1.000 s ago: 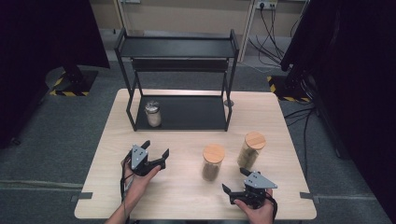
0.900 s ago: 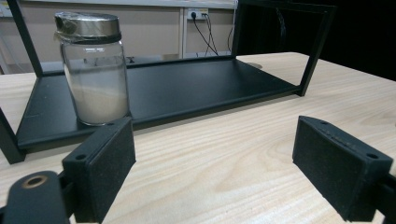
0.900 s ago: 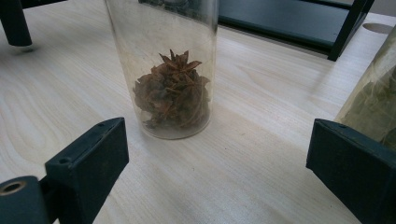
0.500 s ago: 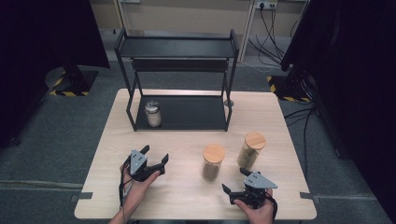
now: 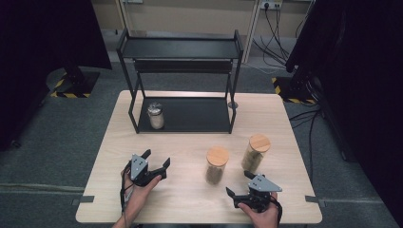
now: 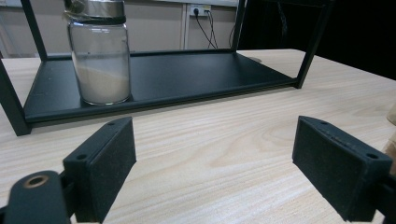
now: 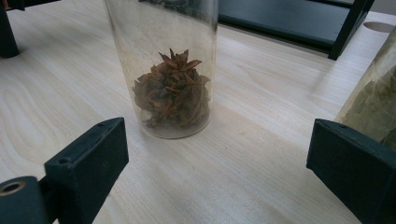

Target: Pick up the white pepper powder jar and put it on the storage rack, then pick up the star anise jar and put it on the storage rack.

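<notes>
Resting low over the bench [image 5: 285,118], the right gripper [image 5: 244,186] has its fingers [image 7: 88,163] spread wide with nothing between them. It sits just in front of the anise jar [image 5: 216,165], a clear jar with a wooden lid holding a clump of brown star anise, which stands upright on the bench a short way in front of the rack [image 5: 180,47]. In the right gripper view the same jar [image 7: 170,70] rises just beyond the fingers, nearer the left one, not touching either. A second wooden-lidded jar, the herb jar [image 5: 255,152], stands just right of the anise jar and a little closer to the rack; its greenish contents show at the edge of the right gripper view [image 7: 373,107]. Left of the anise jar, the left gripper [image 5: 158,161] hovers over bare bench, fingers [image 6: 100,165] also spread and empty. A metal-lidded jar [image 5: 155,115] of pale powder stands on the rack's bottom shelf, at its left end.
</notes>
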`<action>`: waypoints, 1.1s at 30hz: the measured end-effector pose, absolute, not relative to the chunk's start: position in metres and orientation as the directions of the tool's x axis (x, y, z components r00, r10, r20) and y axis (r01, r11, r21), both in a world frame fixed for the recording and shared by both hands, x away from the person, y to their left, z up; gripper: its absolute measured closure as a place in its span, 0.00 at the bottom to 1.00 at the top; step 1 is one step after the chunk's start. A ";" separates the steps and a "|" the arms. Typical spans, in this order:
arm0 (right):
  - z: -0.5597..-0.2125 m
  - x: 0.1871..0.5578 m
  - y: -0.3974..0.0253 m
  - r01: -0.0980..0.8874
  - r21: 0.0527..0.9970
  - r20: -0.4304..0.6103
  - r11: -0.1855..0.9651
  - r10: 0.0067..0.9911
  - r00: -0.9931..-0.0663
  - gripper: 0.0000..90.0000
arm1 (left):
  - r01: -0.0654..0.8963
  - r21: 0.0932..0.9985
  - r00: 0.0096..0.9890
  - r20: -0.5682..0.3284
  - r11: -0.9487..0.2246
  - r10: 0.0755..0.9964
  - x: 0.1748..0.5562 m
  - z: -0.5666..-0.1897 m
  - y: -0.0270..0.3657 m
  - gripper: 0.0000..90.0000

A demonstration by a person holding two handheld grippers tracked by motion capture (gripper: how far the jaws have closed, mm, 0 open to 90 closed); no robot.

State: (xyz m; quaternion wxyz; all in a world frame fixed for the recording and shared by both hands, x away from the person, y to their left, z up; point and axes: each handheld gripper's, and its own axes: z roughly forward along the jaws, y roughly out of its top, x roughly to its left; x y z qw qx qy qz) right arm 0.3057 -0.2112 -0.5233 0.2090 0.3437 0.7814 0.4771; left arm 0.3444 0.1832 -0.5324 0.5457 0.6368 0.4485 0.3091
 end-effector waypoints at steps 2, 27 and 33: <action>-0.523 0.306 -0.211 0.339 0.889 0.003 0.308 0.736 -0.677 0.06 | 0.231 0.973 0.408 -0.090 -0.007 0.909 0.344 -0.532 0.183 0.14; -0.502 0.310 -0.202 0.284 0.934 0.045 0.218 0.716 -0.697 0.06 | 0.235 0.972 0.414 -0.084 -0.017 0.907 0.345 -0.532 0.182 0.14; -0.491 0.319 -0.190 0.263 0.945 0.060 0.196 0.685 -0.726 0.06 | 0.239 0.971 0.416 -0.093 -0.010 0.905 0.345 -0.532 0.183 0.14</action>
